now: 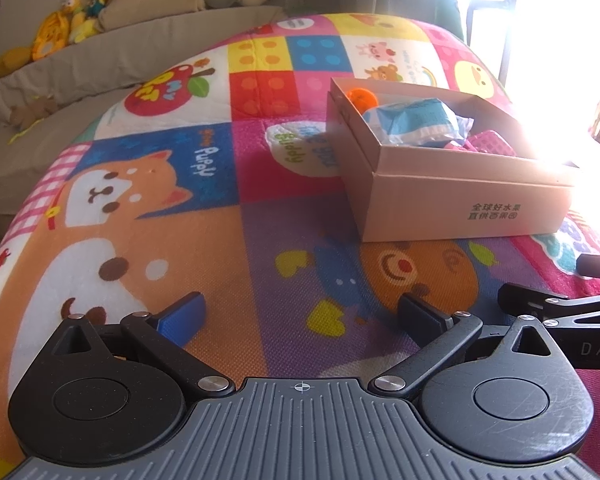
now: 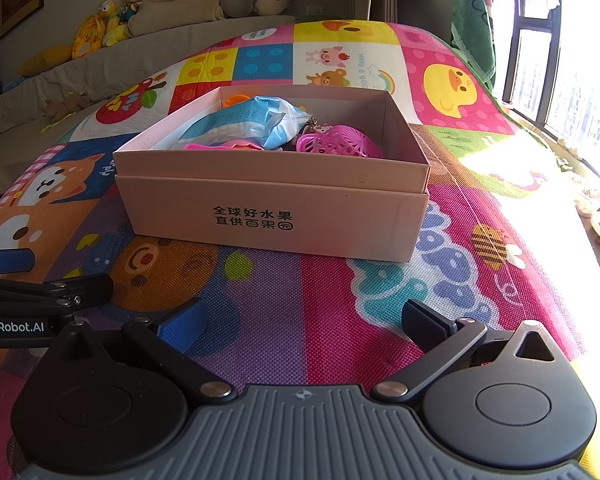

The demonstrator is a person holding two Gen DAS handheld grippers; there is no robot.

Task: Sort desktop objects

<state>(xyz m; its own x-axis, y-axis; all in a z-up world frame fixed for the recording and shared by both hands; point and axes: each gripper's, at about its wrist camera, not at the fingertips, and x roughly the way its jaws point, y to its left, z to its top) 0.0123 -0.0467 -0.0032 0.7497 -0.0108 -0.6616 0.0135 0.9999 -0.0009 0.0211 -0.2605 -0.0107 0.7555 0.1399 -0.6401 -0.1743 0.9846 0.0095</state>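
Observation:
A pink cardboard box [image 2: 276,216] with black printed characters stands on the colourful play mat [image 2: 340,312]; it also shows in the left wrist view [image 1: 460,208] at the right. Inside lie a blue-and-white packet [image 2: 252,124], a pink mesh basket [image 2: 336,142], a pink flat piece [image 2: 224,146] and an orange item [image 2: 236,99]. My left gripper [image 1: 300,316] is open and empty, low over the mat, left of the box. My right gripper [image 2: 302,320] is open and empty, just in front of the box.
A beige sofa [image 2: 180,36] with plush toys [image 2: 108,20] runs behind the mat. A window [image 2: 560,60] with a green cloth [image 2: 474,16] is at the right. The left gripper's side shows at the left of the right wrist view [image 2: 40,296].

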